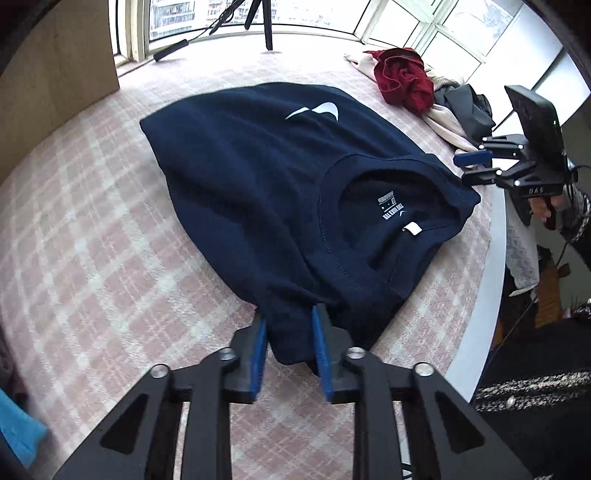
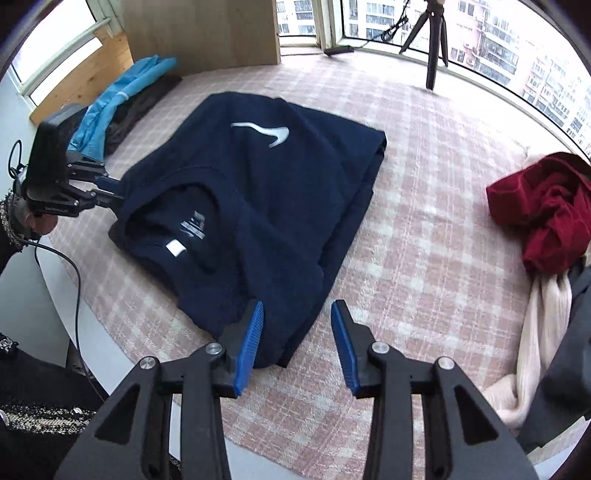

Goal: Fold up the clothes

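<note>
A navy sweatshirt (image 1: 258, 184) (image 2: 280, 192) with a white logo lies folded on the pink checked tablecloth (image 1: 92, 258) (image 2: 424, 221), collar toward the person. My left gripper (image 1: 288, 343) holds its near corner: the cloth fills the narrow gap and touches both blue pads. Seen from the right wrist, the left gripper (image 2: 110, 192) sits at the shirt's shoulder edge. My right gripper (image 2: 297, 332) stands open over the other near corner, the cloth lying loose beside its left pad. In the left wrist view the right gripper (image 1: 469, 169) hovers off the shirt's far shoulder.
A red garment (image 1: 402, 81) (image 2: 543, 206), a cream one (image 2: 535, 332) and a dark grey one (image 1: 465, 103) are heaped at the right. A light blue garment (image 2: 114, 96) lies at the left by a wooden panel (image 2: 199, 33). A tripod (image 2: 432, 48) stands by the window.
</note>
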A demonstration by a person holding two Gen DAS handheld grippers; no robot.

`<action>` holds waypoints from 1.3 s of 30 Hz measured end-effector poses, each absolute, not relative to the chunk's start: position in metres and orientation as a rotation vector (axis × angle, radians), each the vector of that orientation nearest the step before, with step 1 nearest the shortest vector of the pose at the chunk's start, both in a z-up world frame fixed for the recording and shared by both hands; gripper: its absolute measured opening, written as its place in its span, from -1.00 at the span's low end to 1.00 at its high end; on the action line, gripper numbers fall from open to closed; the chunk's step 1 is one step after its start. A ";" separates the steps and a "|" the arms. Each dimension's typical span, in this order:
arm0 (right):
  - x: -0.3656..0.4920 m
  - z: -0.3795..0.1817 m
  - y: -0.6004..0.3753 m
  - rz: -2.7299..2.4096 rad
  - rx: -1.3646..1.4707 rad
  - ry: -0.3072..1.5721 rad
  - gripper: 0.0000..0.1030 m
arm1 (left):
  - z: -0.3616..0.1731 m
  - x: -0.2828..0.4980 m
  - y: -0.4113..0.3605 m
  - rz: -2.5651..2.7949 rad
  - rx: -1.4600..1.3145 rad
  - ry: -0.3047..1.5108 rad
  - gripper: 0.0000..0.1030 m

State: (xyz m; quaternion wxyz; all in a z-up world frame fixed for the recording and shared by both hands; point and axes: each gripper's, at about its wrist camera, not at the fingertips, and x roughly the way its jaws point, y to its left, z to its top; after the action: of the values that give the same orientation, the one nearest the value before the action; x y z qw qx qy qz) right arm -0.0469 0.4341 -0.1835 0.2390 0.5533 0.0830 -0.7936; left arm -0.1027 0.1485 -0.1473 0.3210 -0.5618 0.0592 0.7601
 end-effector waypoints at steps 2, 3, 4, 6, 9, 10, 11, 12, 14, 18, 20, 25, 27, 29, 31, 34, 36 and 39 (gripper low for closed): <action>-0.041 -0.192 0.435 -2.167 1.523 0.189 -0.26 | -0.149 -0.097 0.148 1.999 -1.483 0.136 -0.76; -0.037 -0.196 0.434 -2.169 1.515 0.180 -0.23 | -0.147 -0.096 0.145 1.992 -1.480 0.099 -0.78; -0.035 -0.199 0.431 -2.175 1.503 0.195 -0.17 | -0.145 -0.097 0.143 1.987 -1.478 0.050 -0.79; -0.031 -0.204 0.422 -2.186 1.475 0.261 -0.16 | -0.137 -0.098 0.136 1.967 -1.465 -0.068 -0.81; -0.030 -0.203 0.409 -2.170 1.441 0.342 -0.84 | -0.119 -0.097 0.126 1.937 -1.423 -0.257 -0.82; -0.030 -0.196 0.408 -2.184 1.432 0.366 -0.93 | -0.111 -0.096 0.122 1.920 -1.399 -0.328 -0.82; -0.028 -0.188 0.409 -2.215 1.400 0.406 -0.93 | -0.105 -0.093 0.119 1.898 -1.359 -0.398 -0.82; -0.026 -0.180 0.409 -2.245 1.366 0.447 -0.93 | -0.103 -0.089 0.117 1.883 -1.328 -0.435 -0.82; -0.022 -0.164 0.410 -2.296 1.305 0.526 -0.93 | -0.117 -0.079 0.118 1.889 -1.340 -0.408 -0.81; -0.025 -0.187 0.414 -2.082 1.511 0.442 -0.73 | -0.168 -0.075 0.119 1.932 -1.590 -0.247 -0.68; -0.021 -0.181 0.418 -2.019 1.513 0.394 -0.68 | -0.159 -0.076 0.109 1.963 -1.594 -0.230 -0.64; -0.053 -0.142 0.464 -2.119 1.385 -0.038 -0.13 | -0.101 -0.090 0.106 2.114 -1.498 0.045 -0.39; -0.089 -0.140 0.474 -2.182 1.339 -0.171 -0.13 | -0.085 -0.105 0.126 2.128 -1.435 0.172 -0.38; -0.134 -0.152 0.473 -2.238 1.350 -0.198 -0.13 | -0.080 -0.128 0.150 2.131 -1.369 0.264 -0.34; -0.177 -0.167 0.467 -2.266 1.393 -0.213 -0.13 | -0.079 -0.156 0.170 2.136 -1.314 0.319 -0.18; -0.217 -0.192 0.460 -2.241 1.466 -0.276 -0.13 | -0.096 -0.207 0.172 2.220 -1.354 0.342 -0.06; -0.237 -0.209 0.457 -2.204 1.516 -0.329 -0.13 | -0.115 -0.231 0.159 2.218 -1.433 0.259 -0.07; -0.258 -0.232 0.455 -2.146 1.587 -0.403 -0.13 | -0.144 -0.267 0.140 2.207 -1.548 0.132 -0.07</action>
State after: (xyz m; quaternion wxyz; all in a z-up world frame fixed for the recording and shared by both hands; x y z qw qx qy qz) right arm -0.2584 0.4550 -0.2323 0.2192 0.5736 -0.1457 -0.7757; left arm -0.2673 0.1399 -0.1435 0.2196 -0.5595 0.0477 0.7978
